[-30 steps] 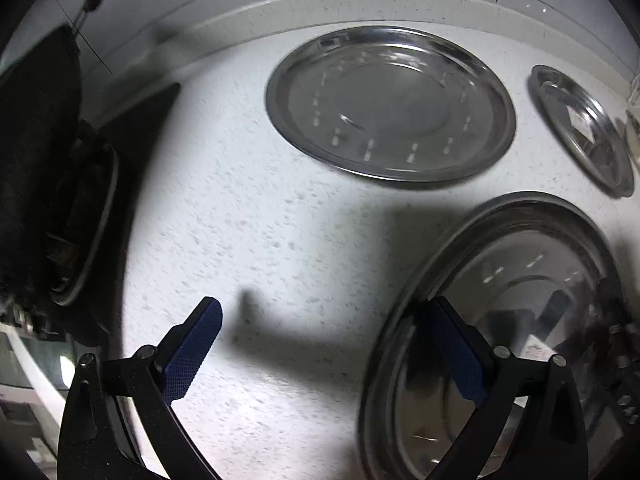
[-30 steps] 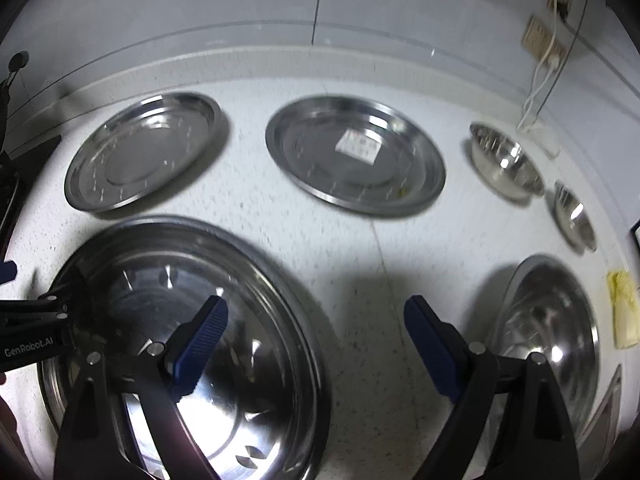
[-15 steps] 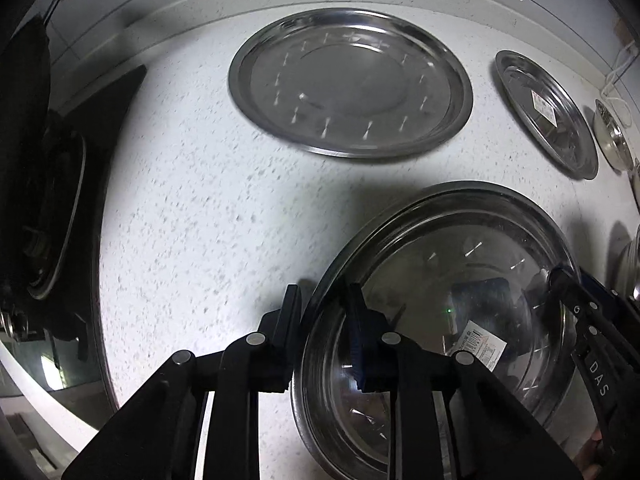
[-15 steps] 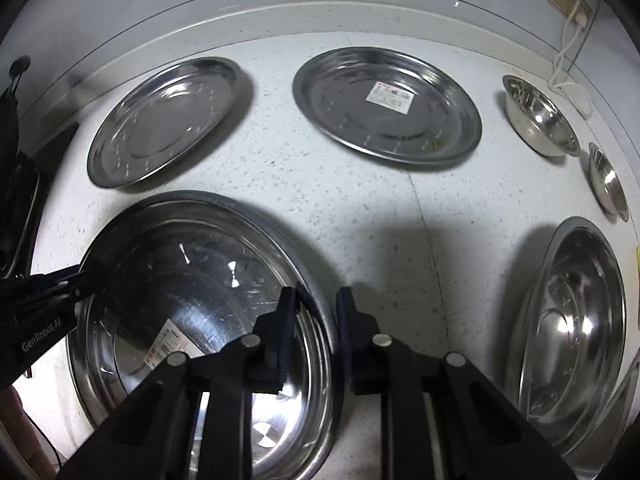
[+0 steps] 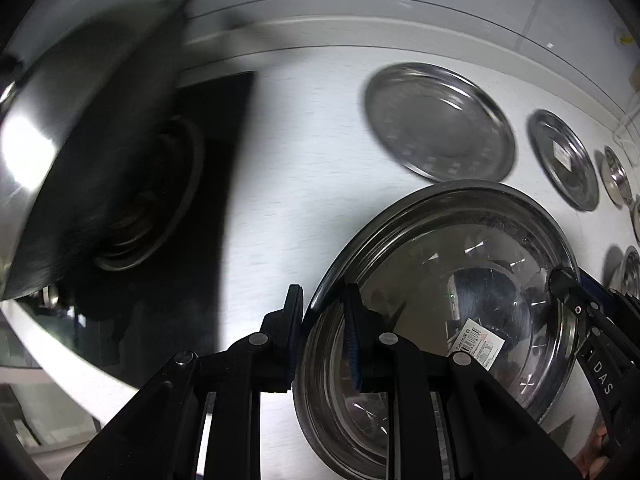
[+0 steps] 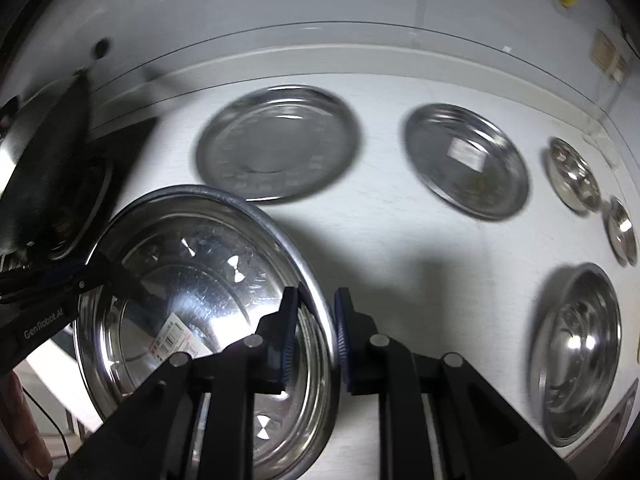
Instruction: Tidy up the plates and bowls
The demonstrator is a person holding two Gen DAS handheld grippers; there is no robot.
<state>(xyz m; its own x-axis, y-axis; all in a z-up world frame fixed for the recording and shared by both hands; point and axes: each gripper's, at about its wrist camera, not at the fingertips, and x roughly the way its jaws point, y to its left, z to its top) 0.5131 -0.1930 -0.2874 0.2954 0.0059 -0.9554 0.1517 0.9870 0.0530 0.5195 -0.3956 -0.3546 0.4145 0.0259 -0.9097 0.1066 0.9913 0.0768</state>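
A large steel bowl with a label stuck inside hangs above the white counter, held at opposite sides of its rim. My left gripper is shut on the bowl's left rim, with one blue pad inside the wall and one outside. On the right rim my right gripper is shut the same way. Each gripper shows in the other's view: the right gripper at the far rim, the left gripper at the left. Two flat steel plates lie at the back of the counter.
A black hob with a dark pan over it takes up the left. Two small steel bowls and a medium bowl stand at the right. A hand shows at the lower left.
Both grippers went from wide open to shut on the large bowl's rim. The bowl has since risen off the counter and moved left toward the hob.
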